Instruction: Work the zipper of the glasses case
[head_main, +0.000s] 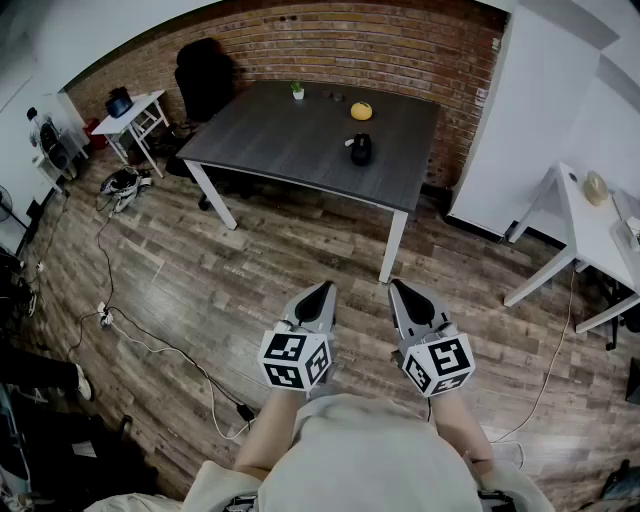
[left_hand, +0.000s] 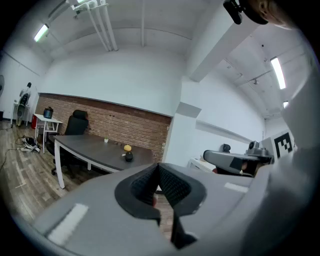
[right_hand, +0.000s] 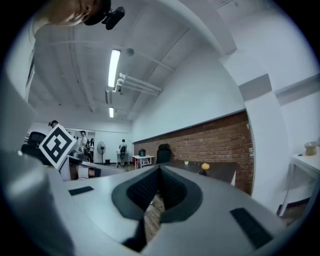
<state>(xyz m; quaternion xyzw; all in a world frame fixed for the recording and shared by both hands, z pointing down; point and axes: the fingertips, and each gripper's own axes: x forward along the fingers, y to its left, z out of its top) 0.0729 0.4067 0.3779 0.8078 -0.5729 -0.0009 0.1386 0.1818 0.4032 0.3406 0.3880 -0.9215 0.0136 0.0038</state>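
The left gripper and right gripper hung side by side well short of the dark table. Each had its jaws pressed together on nothing, most likely because the work had not begun. What looked like the glasses case, small and dark, lay on the table's right half, near a yellow round thing, well apart from both grippers.

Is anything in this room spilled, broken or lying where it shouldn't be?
Nothing looks spilled or broken. The only untidy spot is the wooden floor at left: loose cables trail across it, and a tangle of gear lies beside the small white table. The few things on the dark table sit apart, in order.
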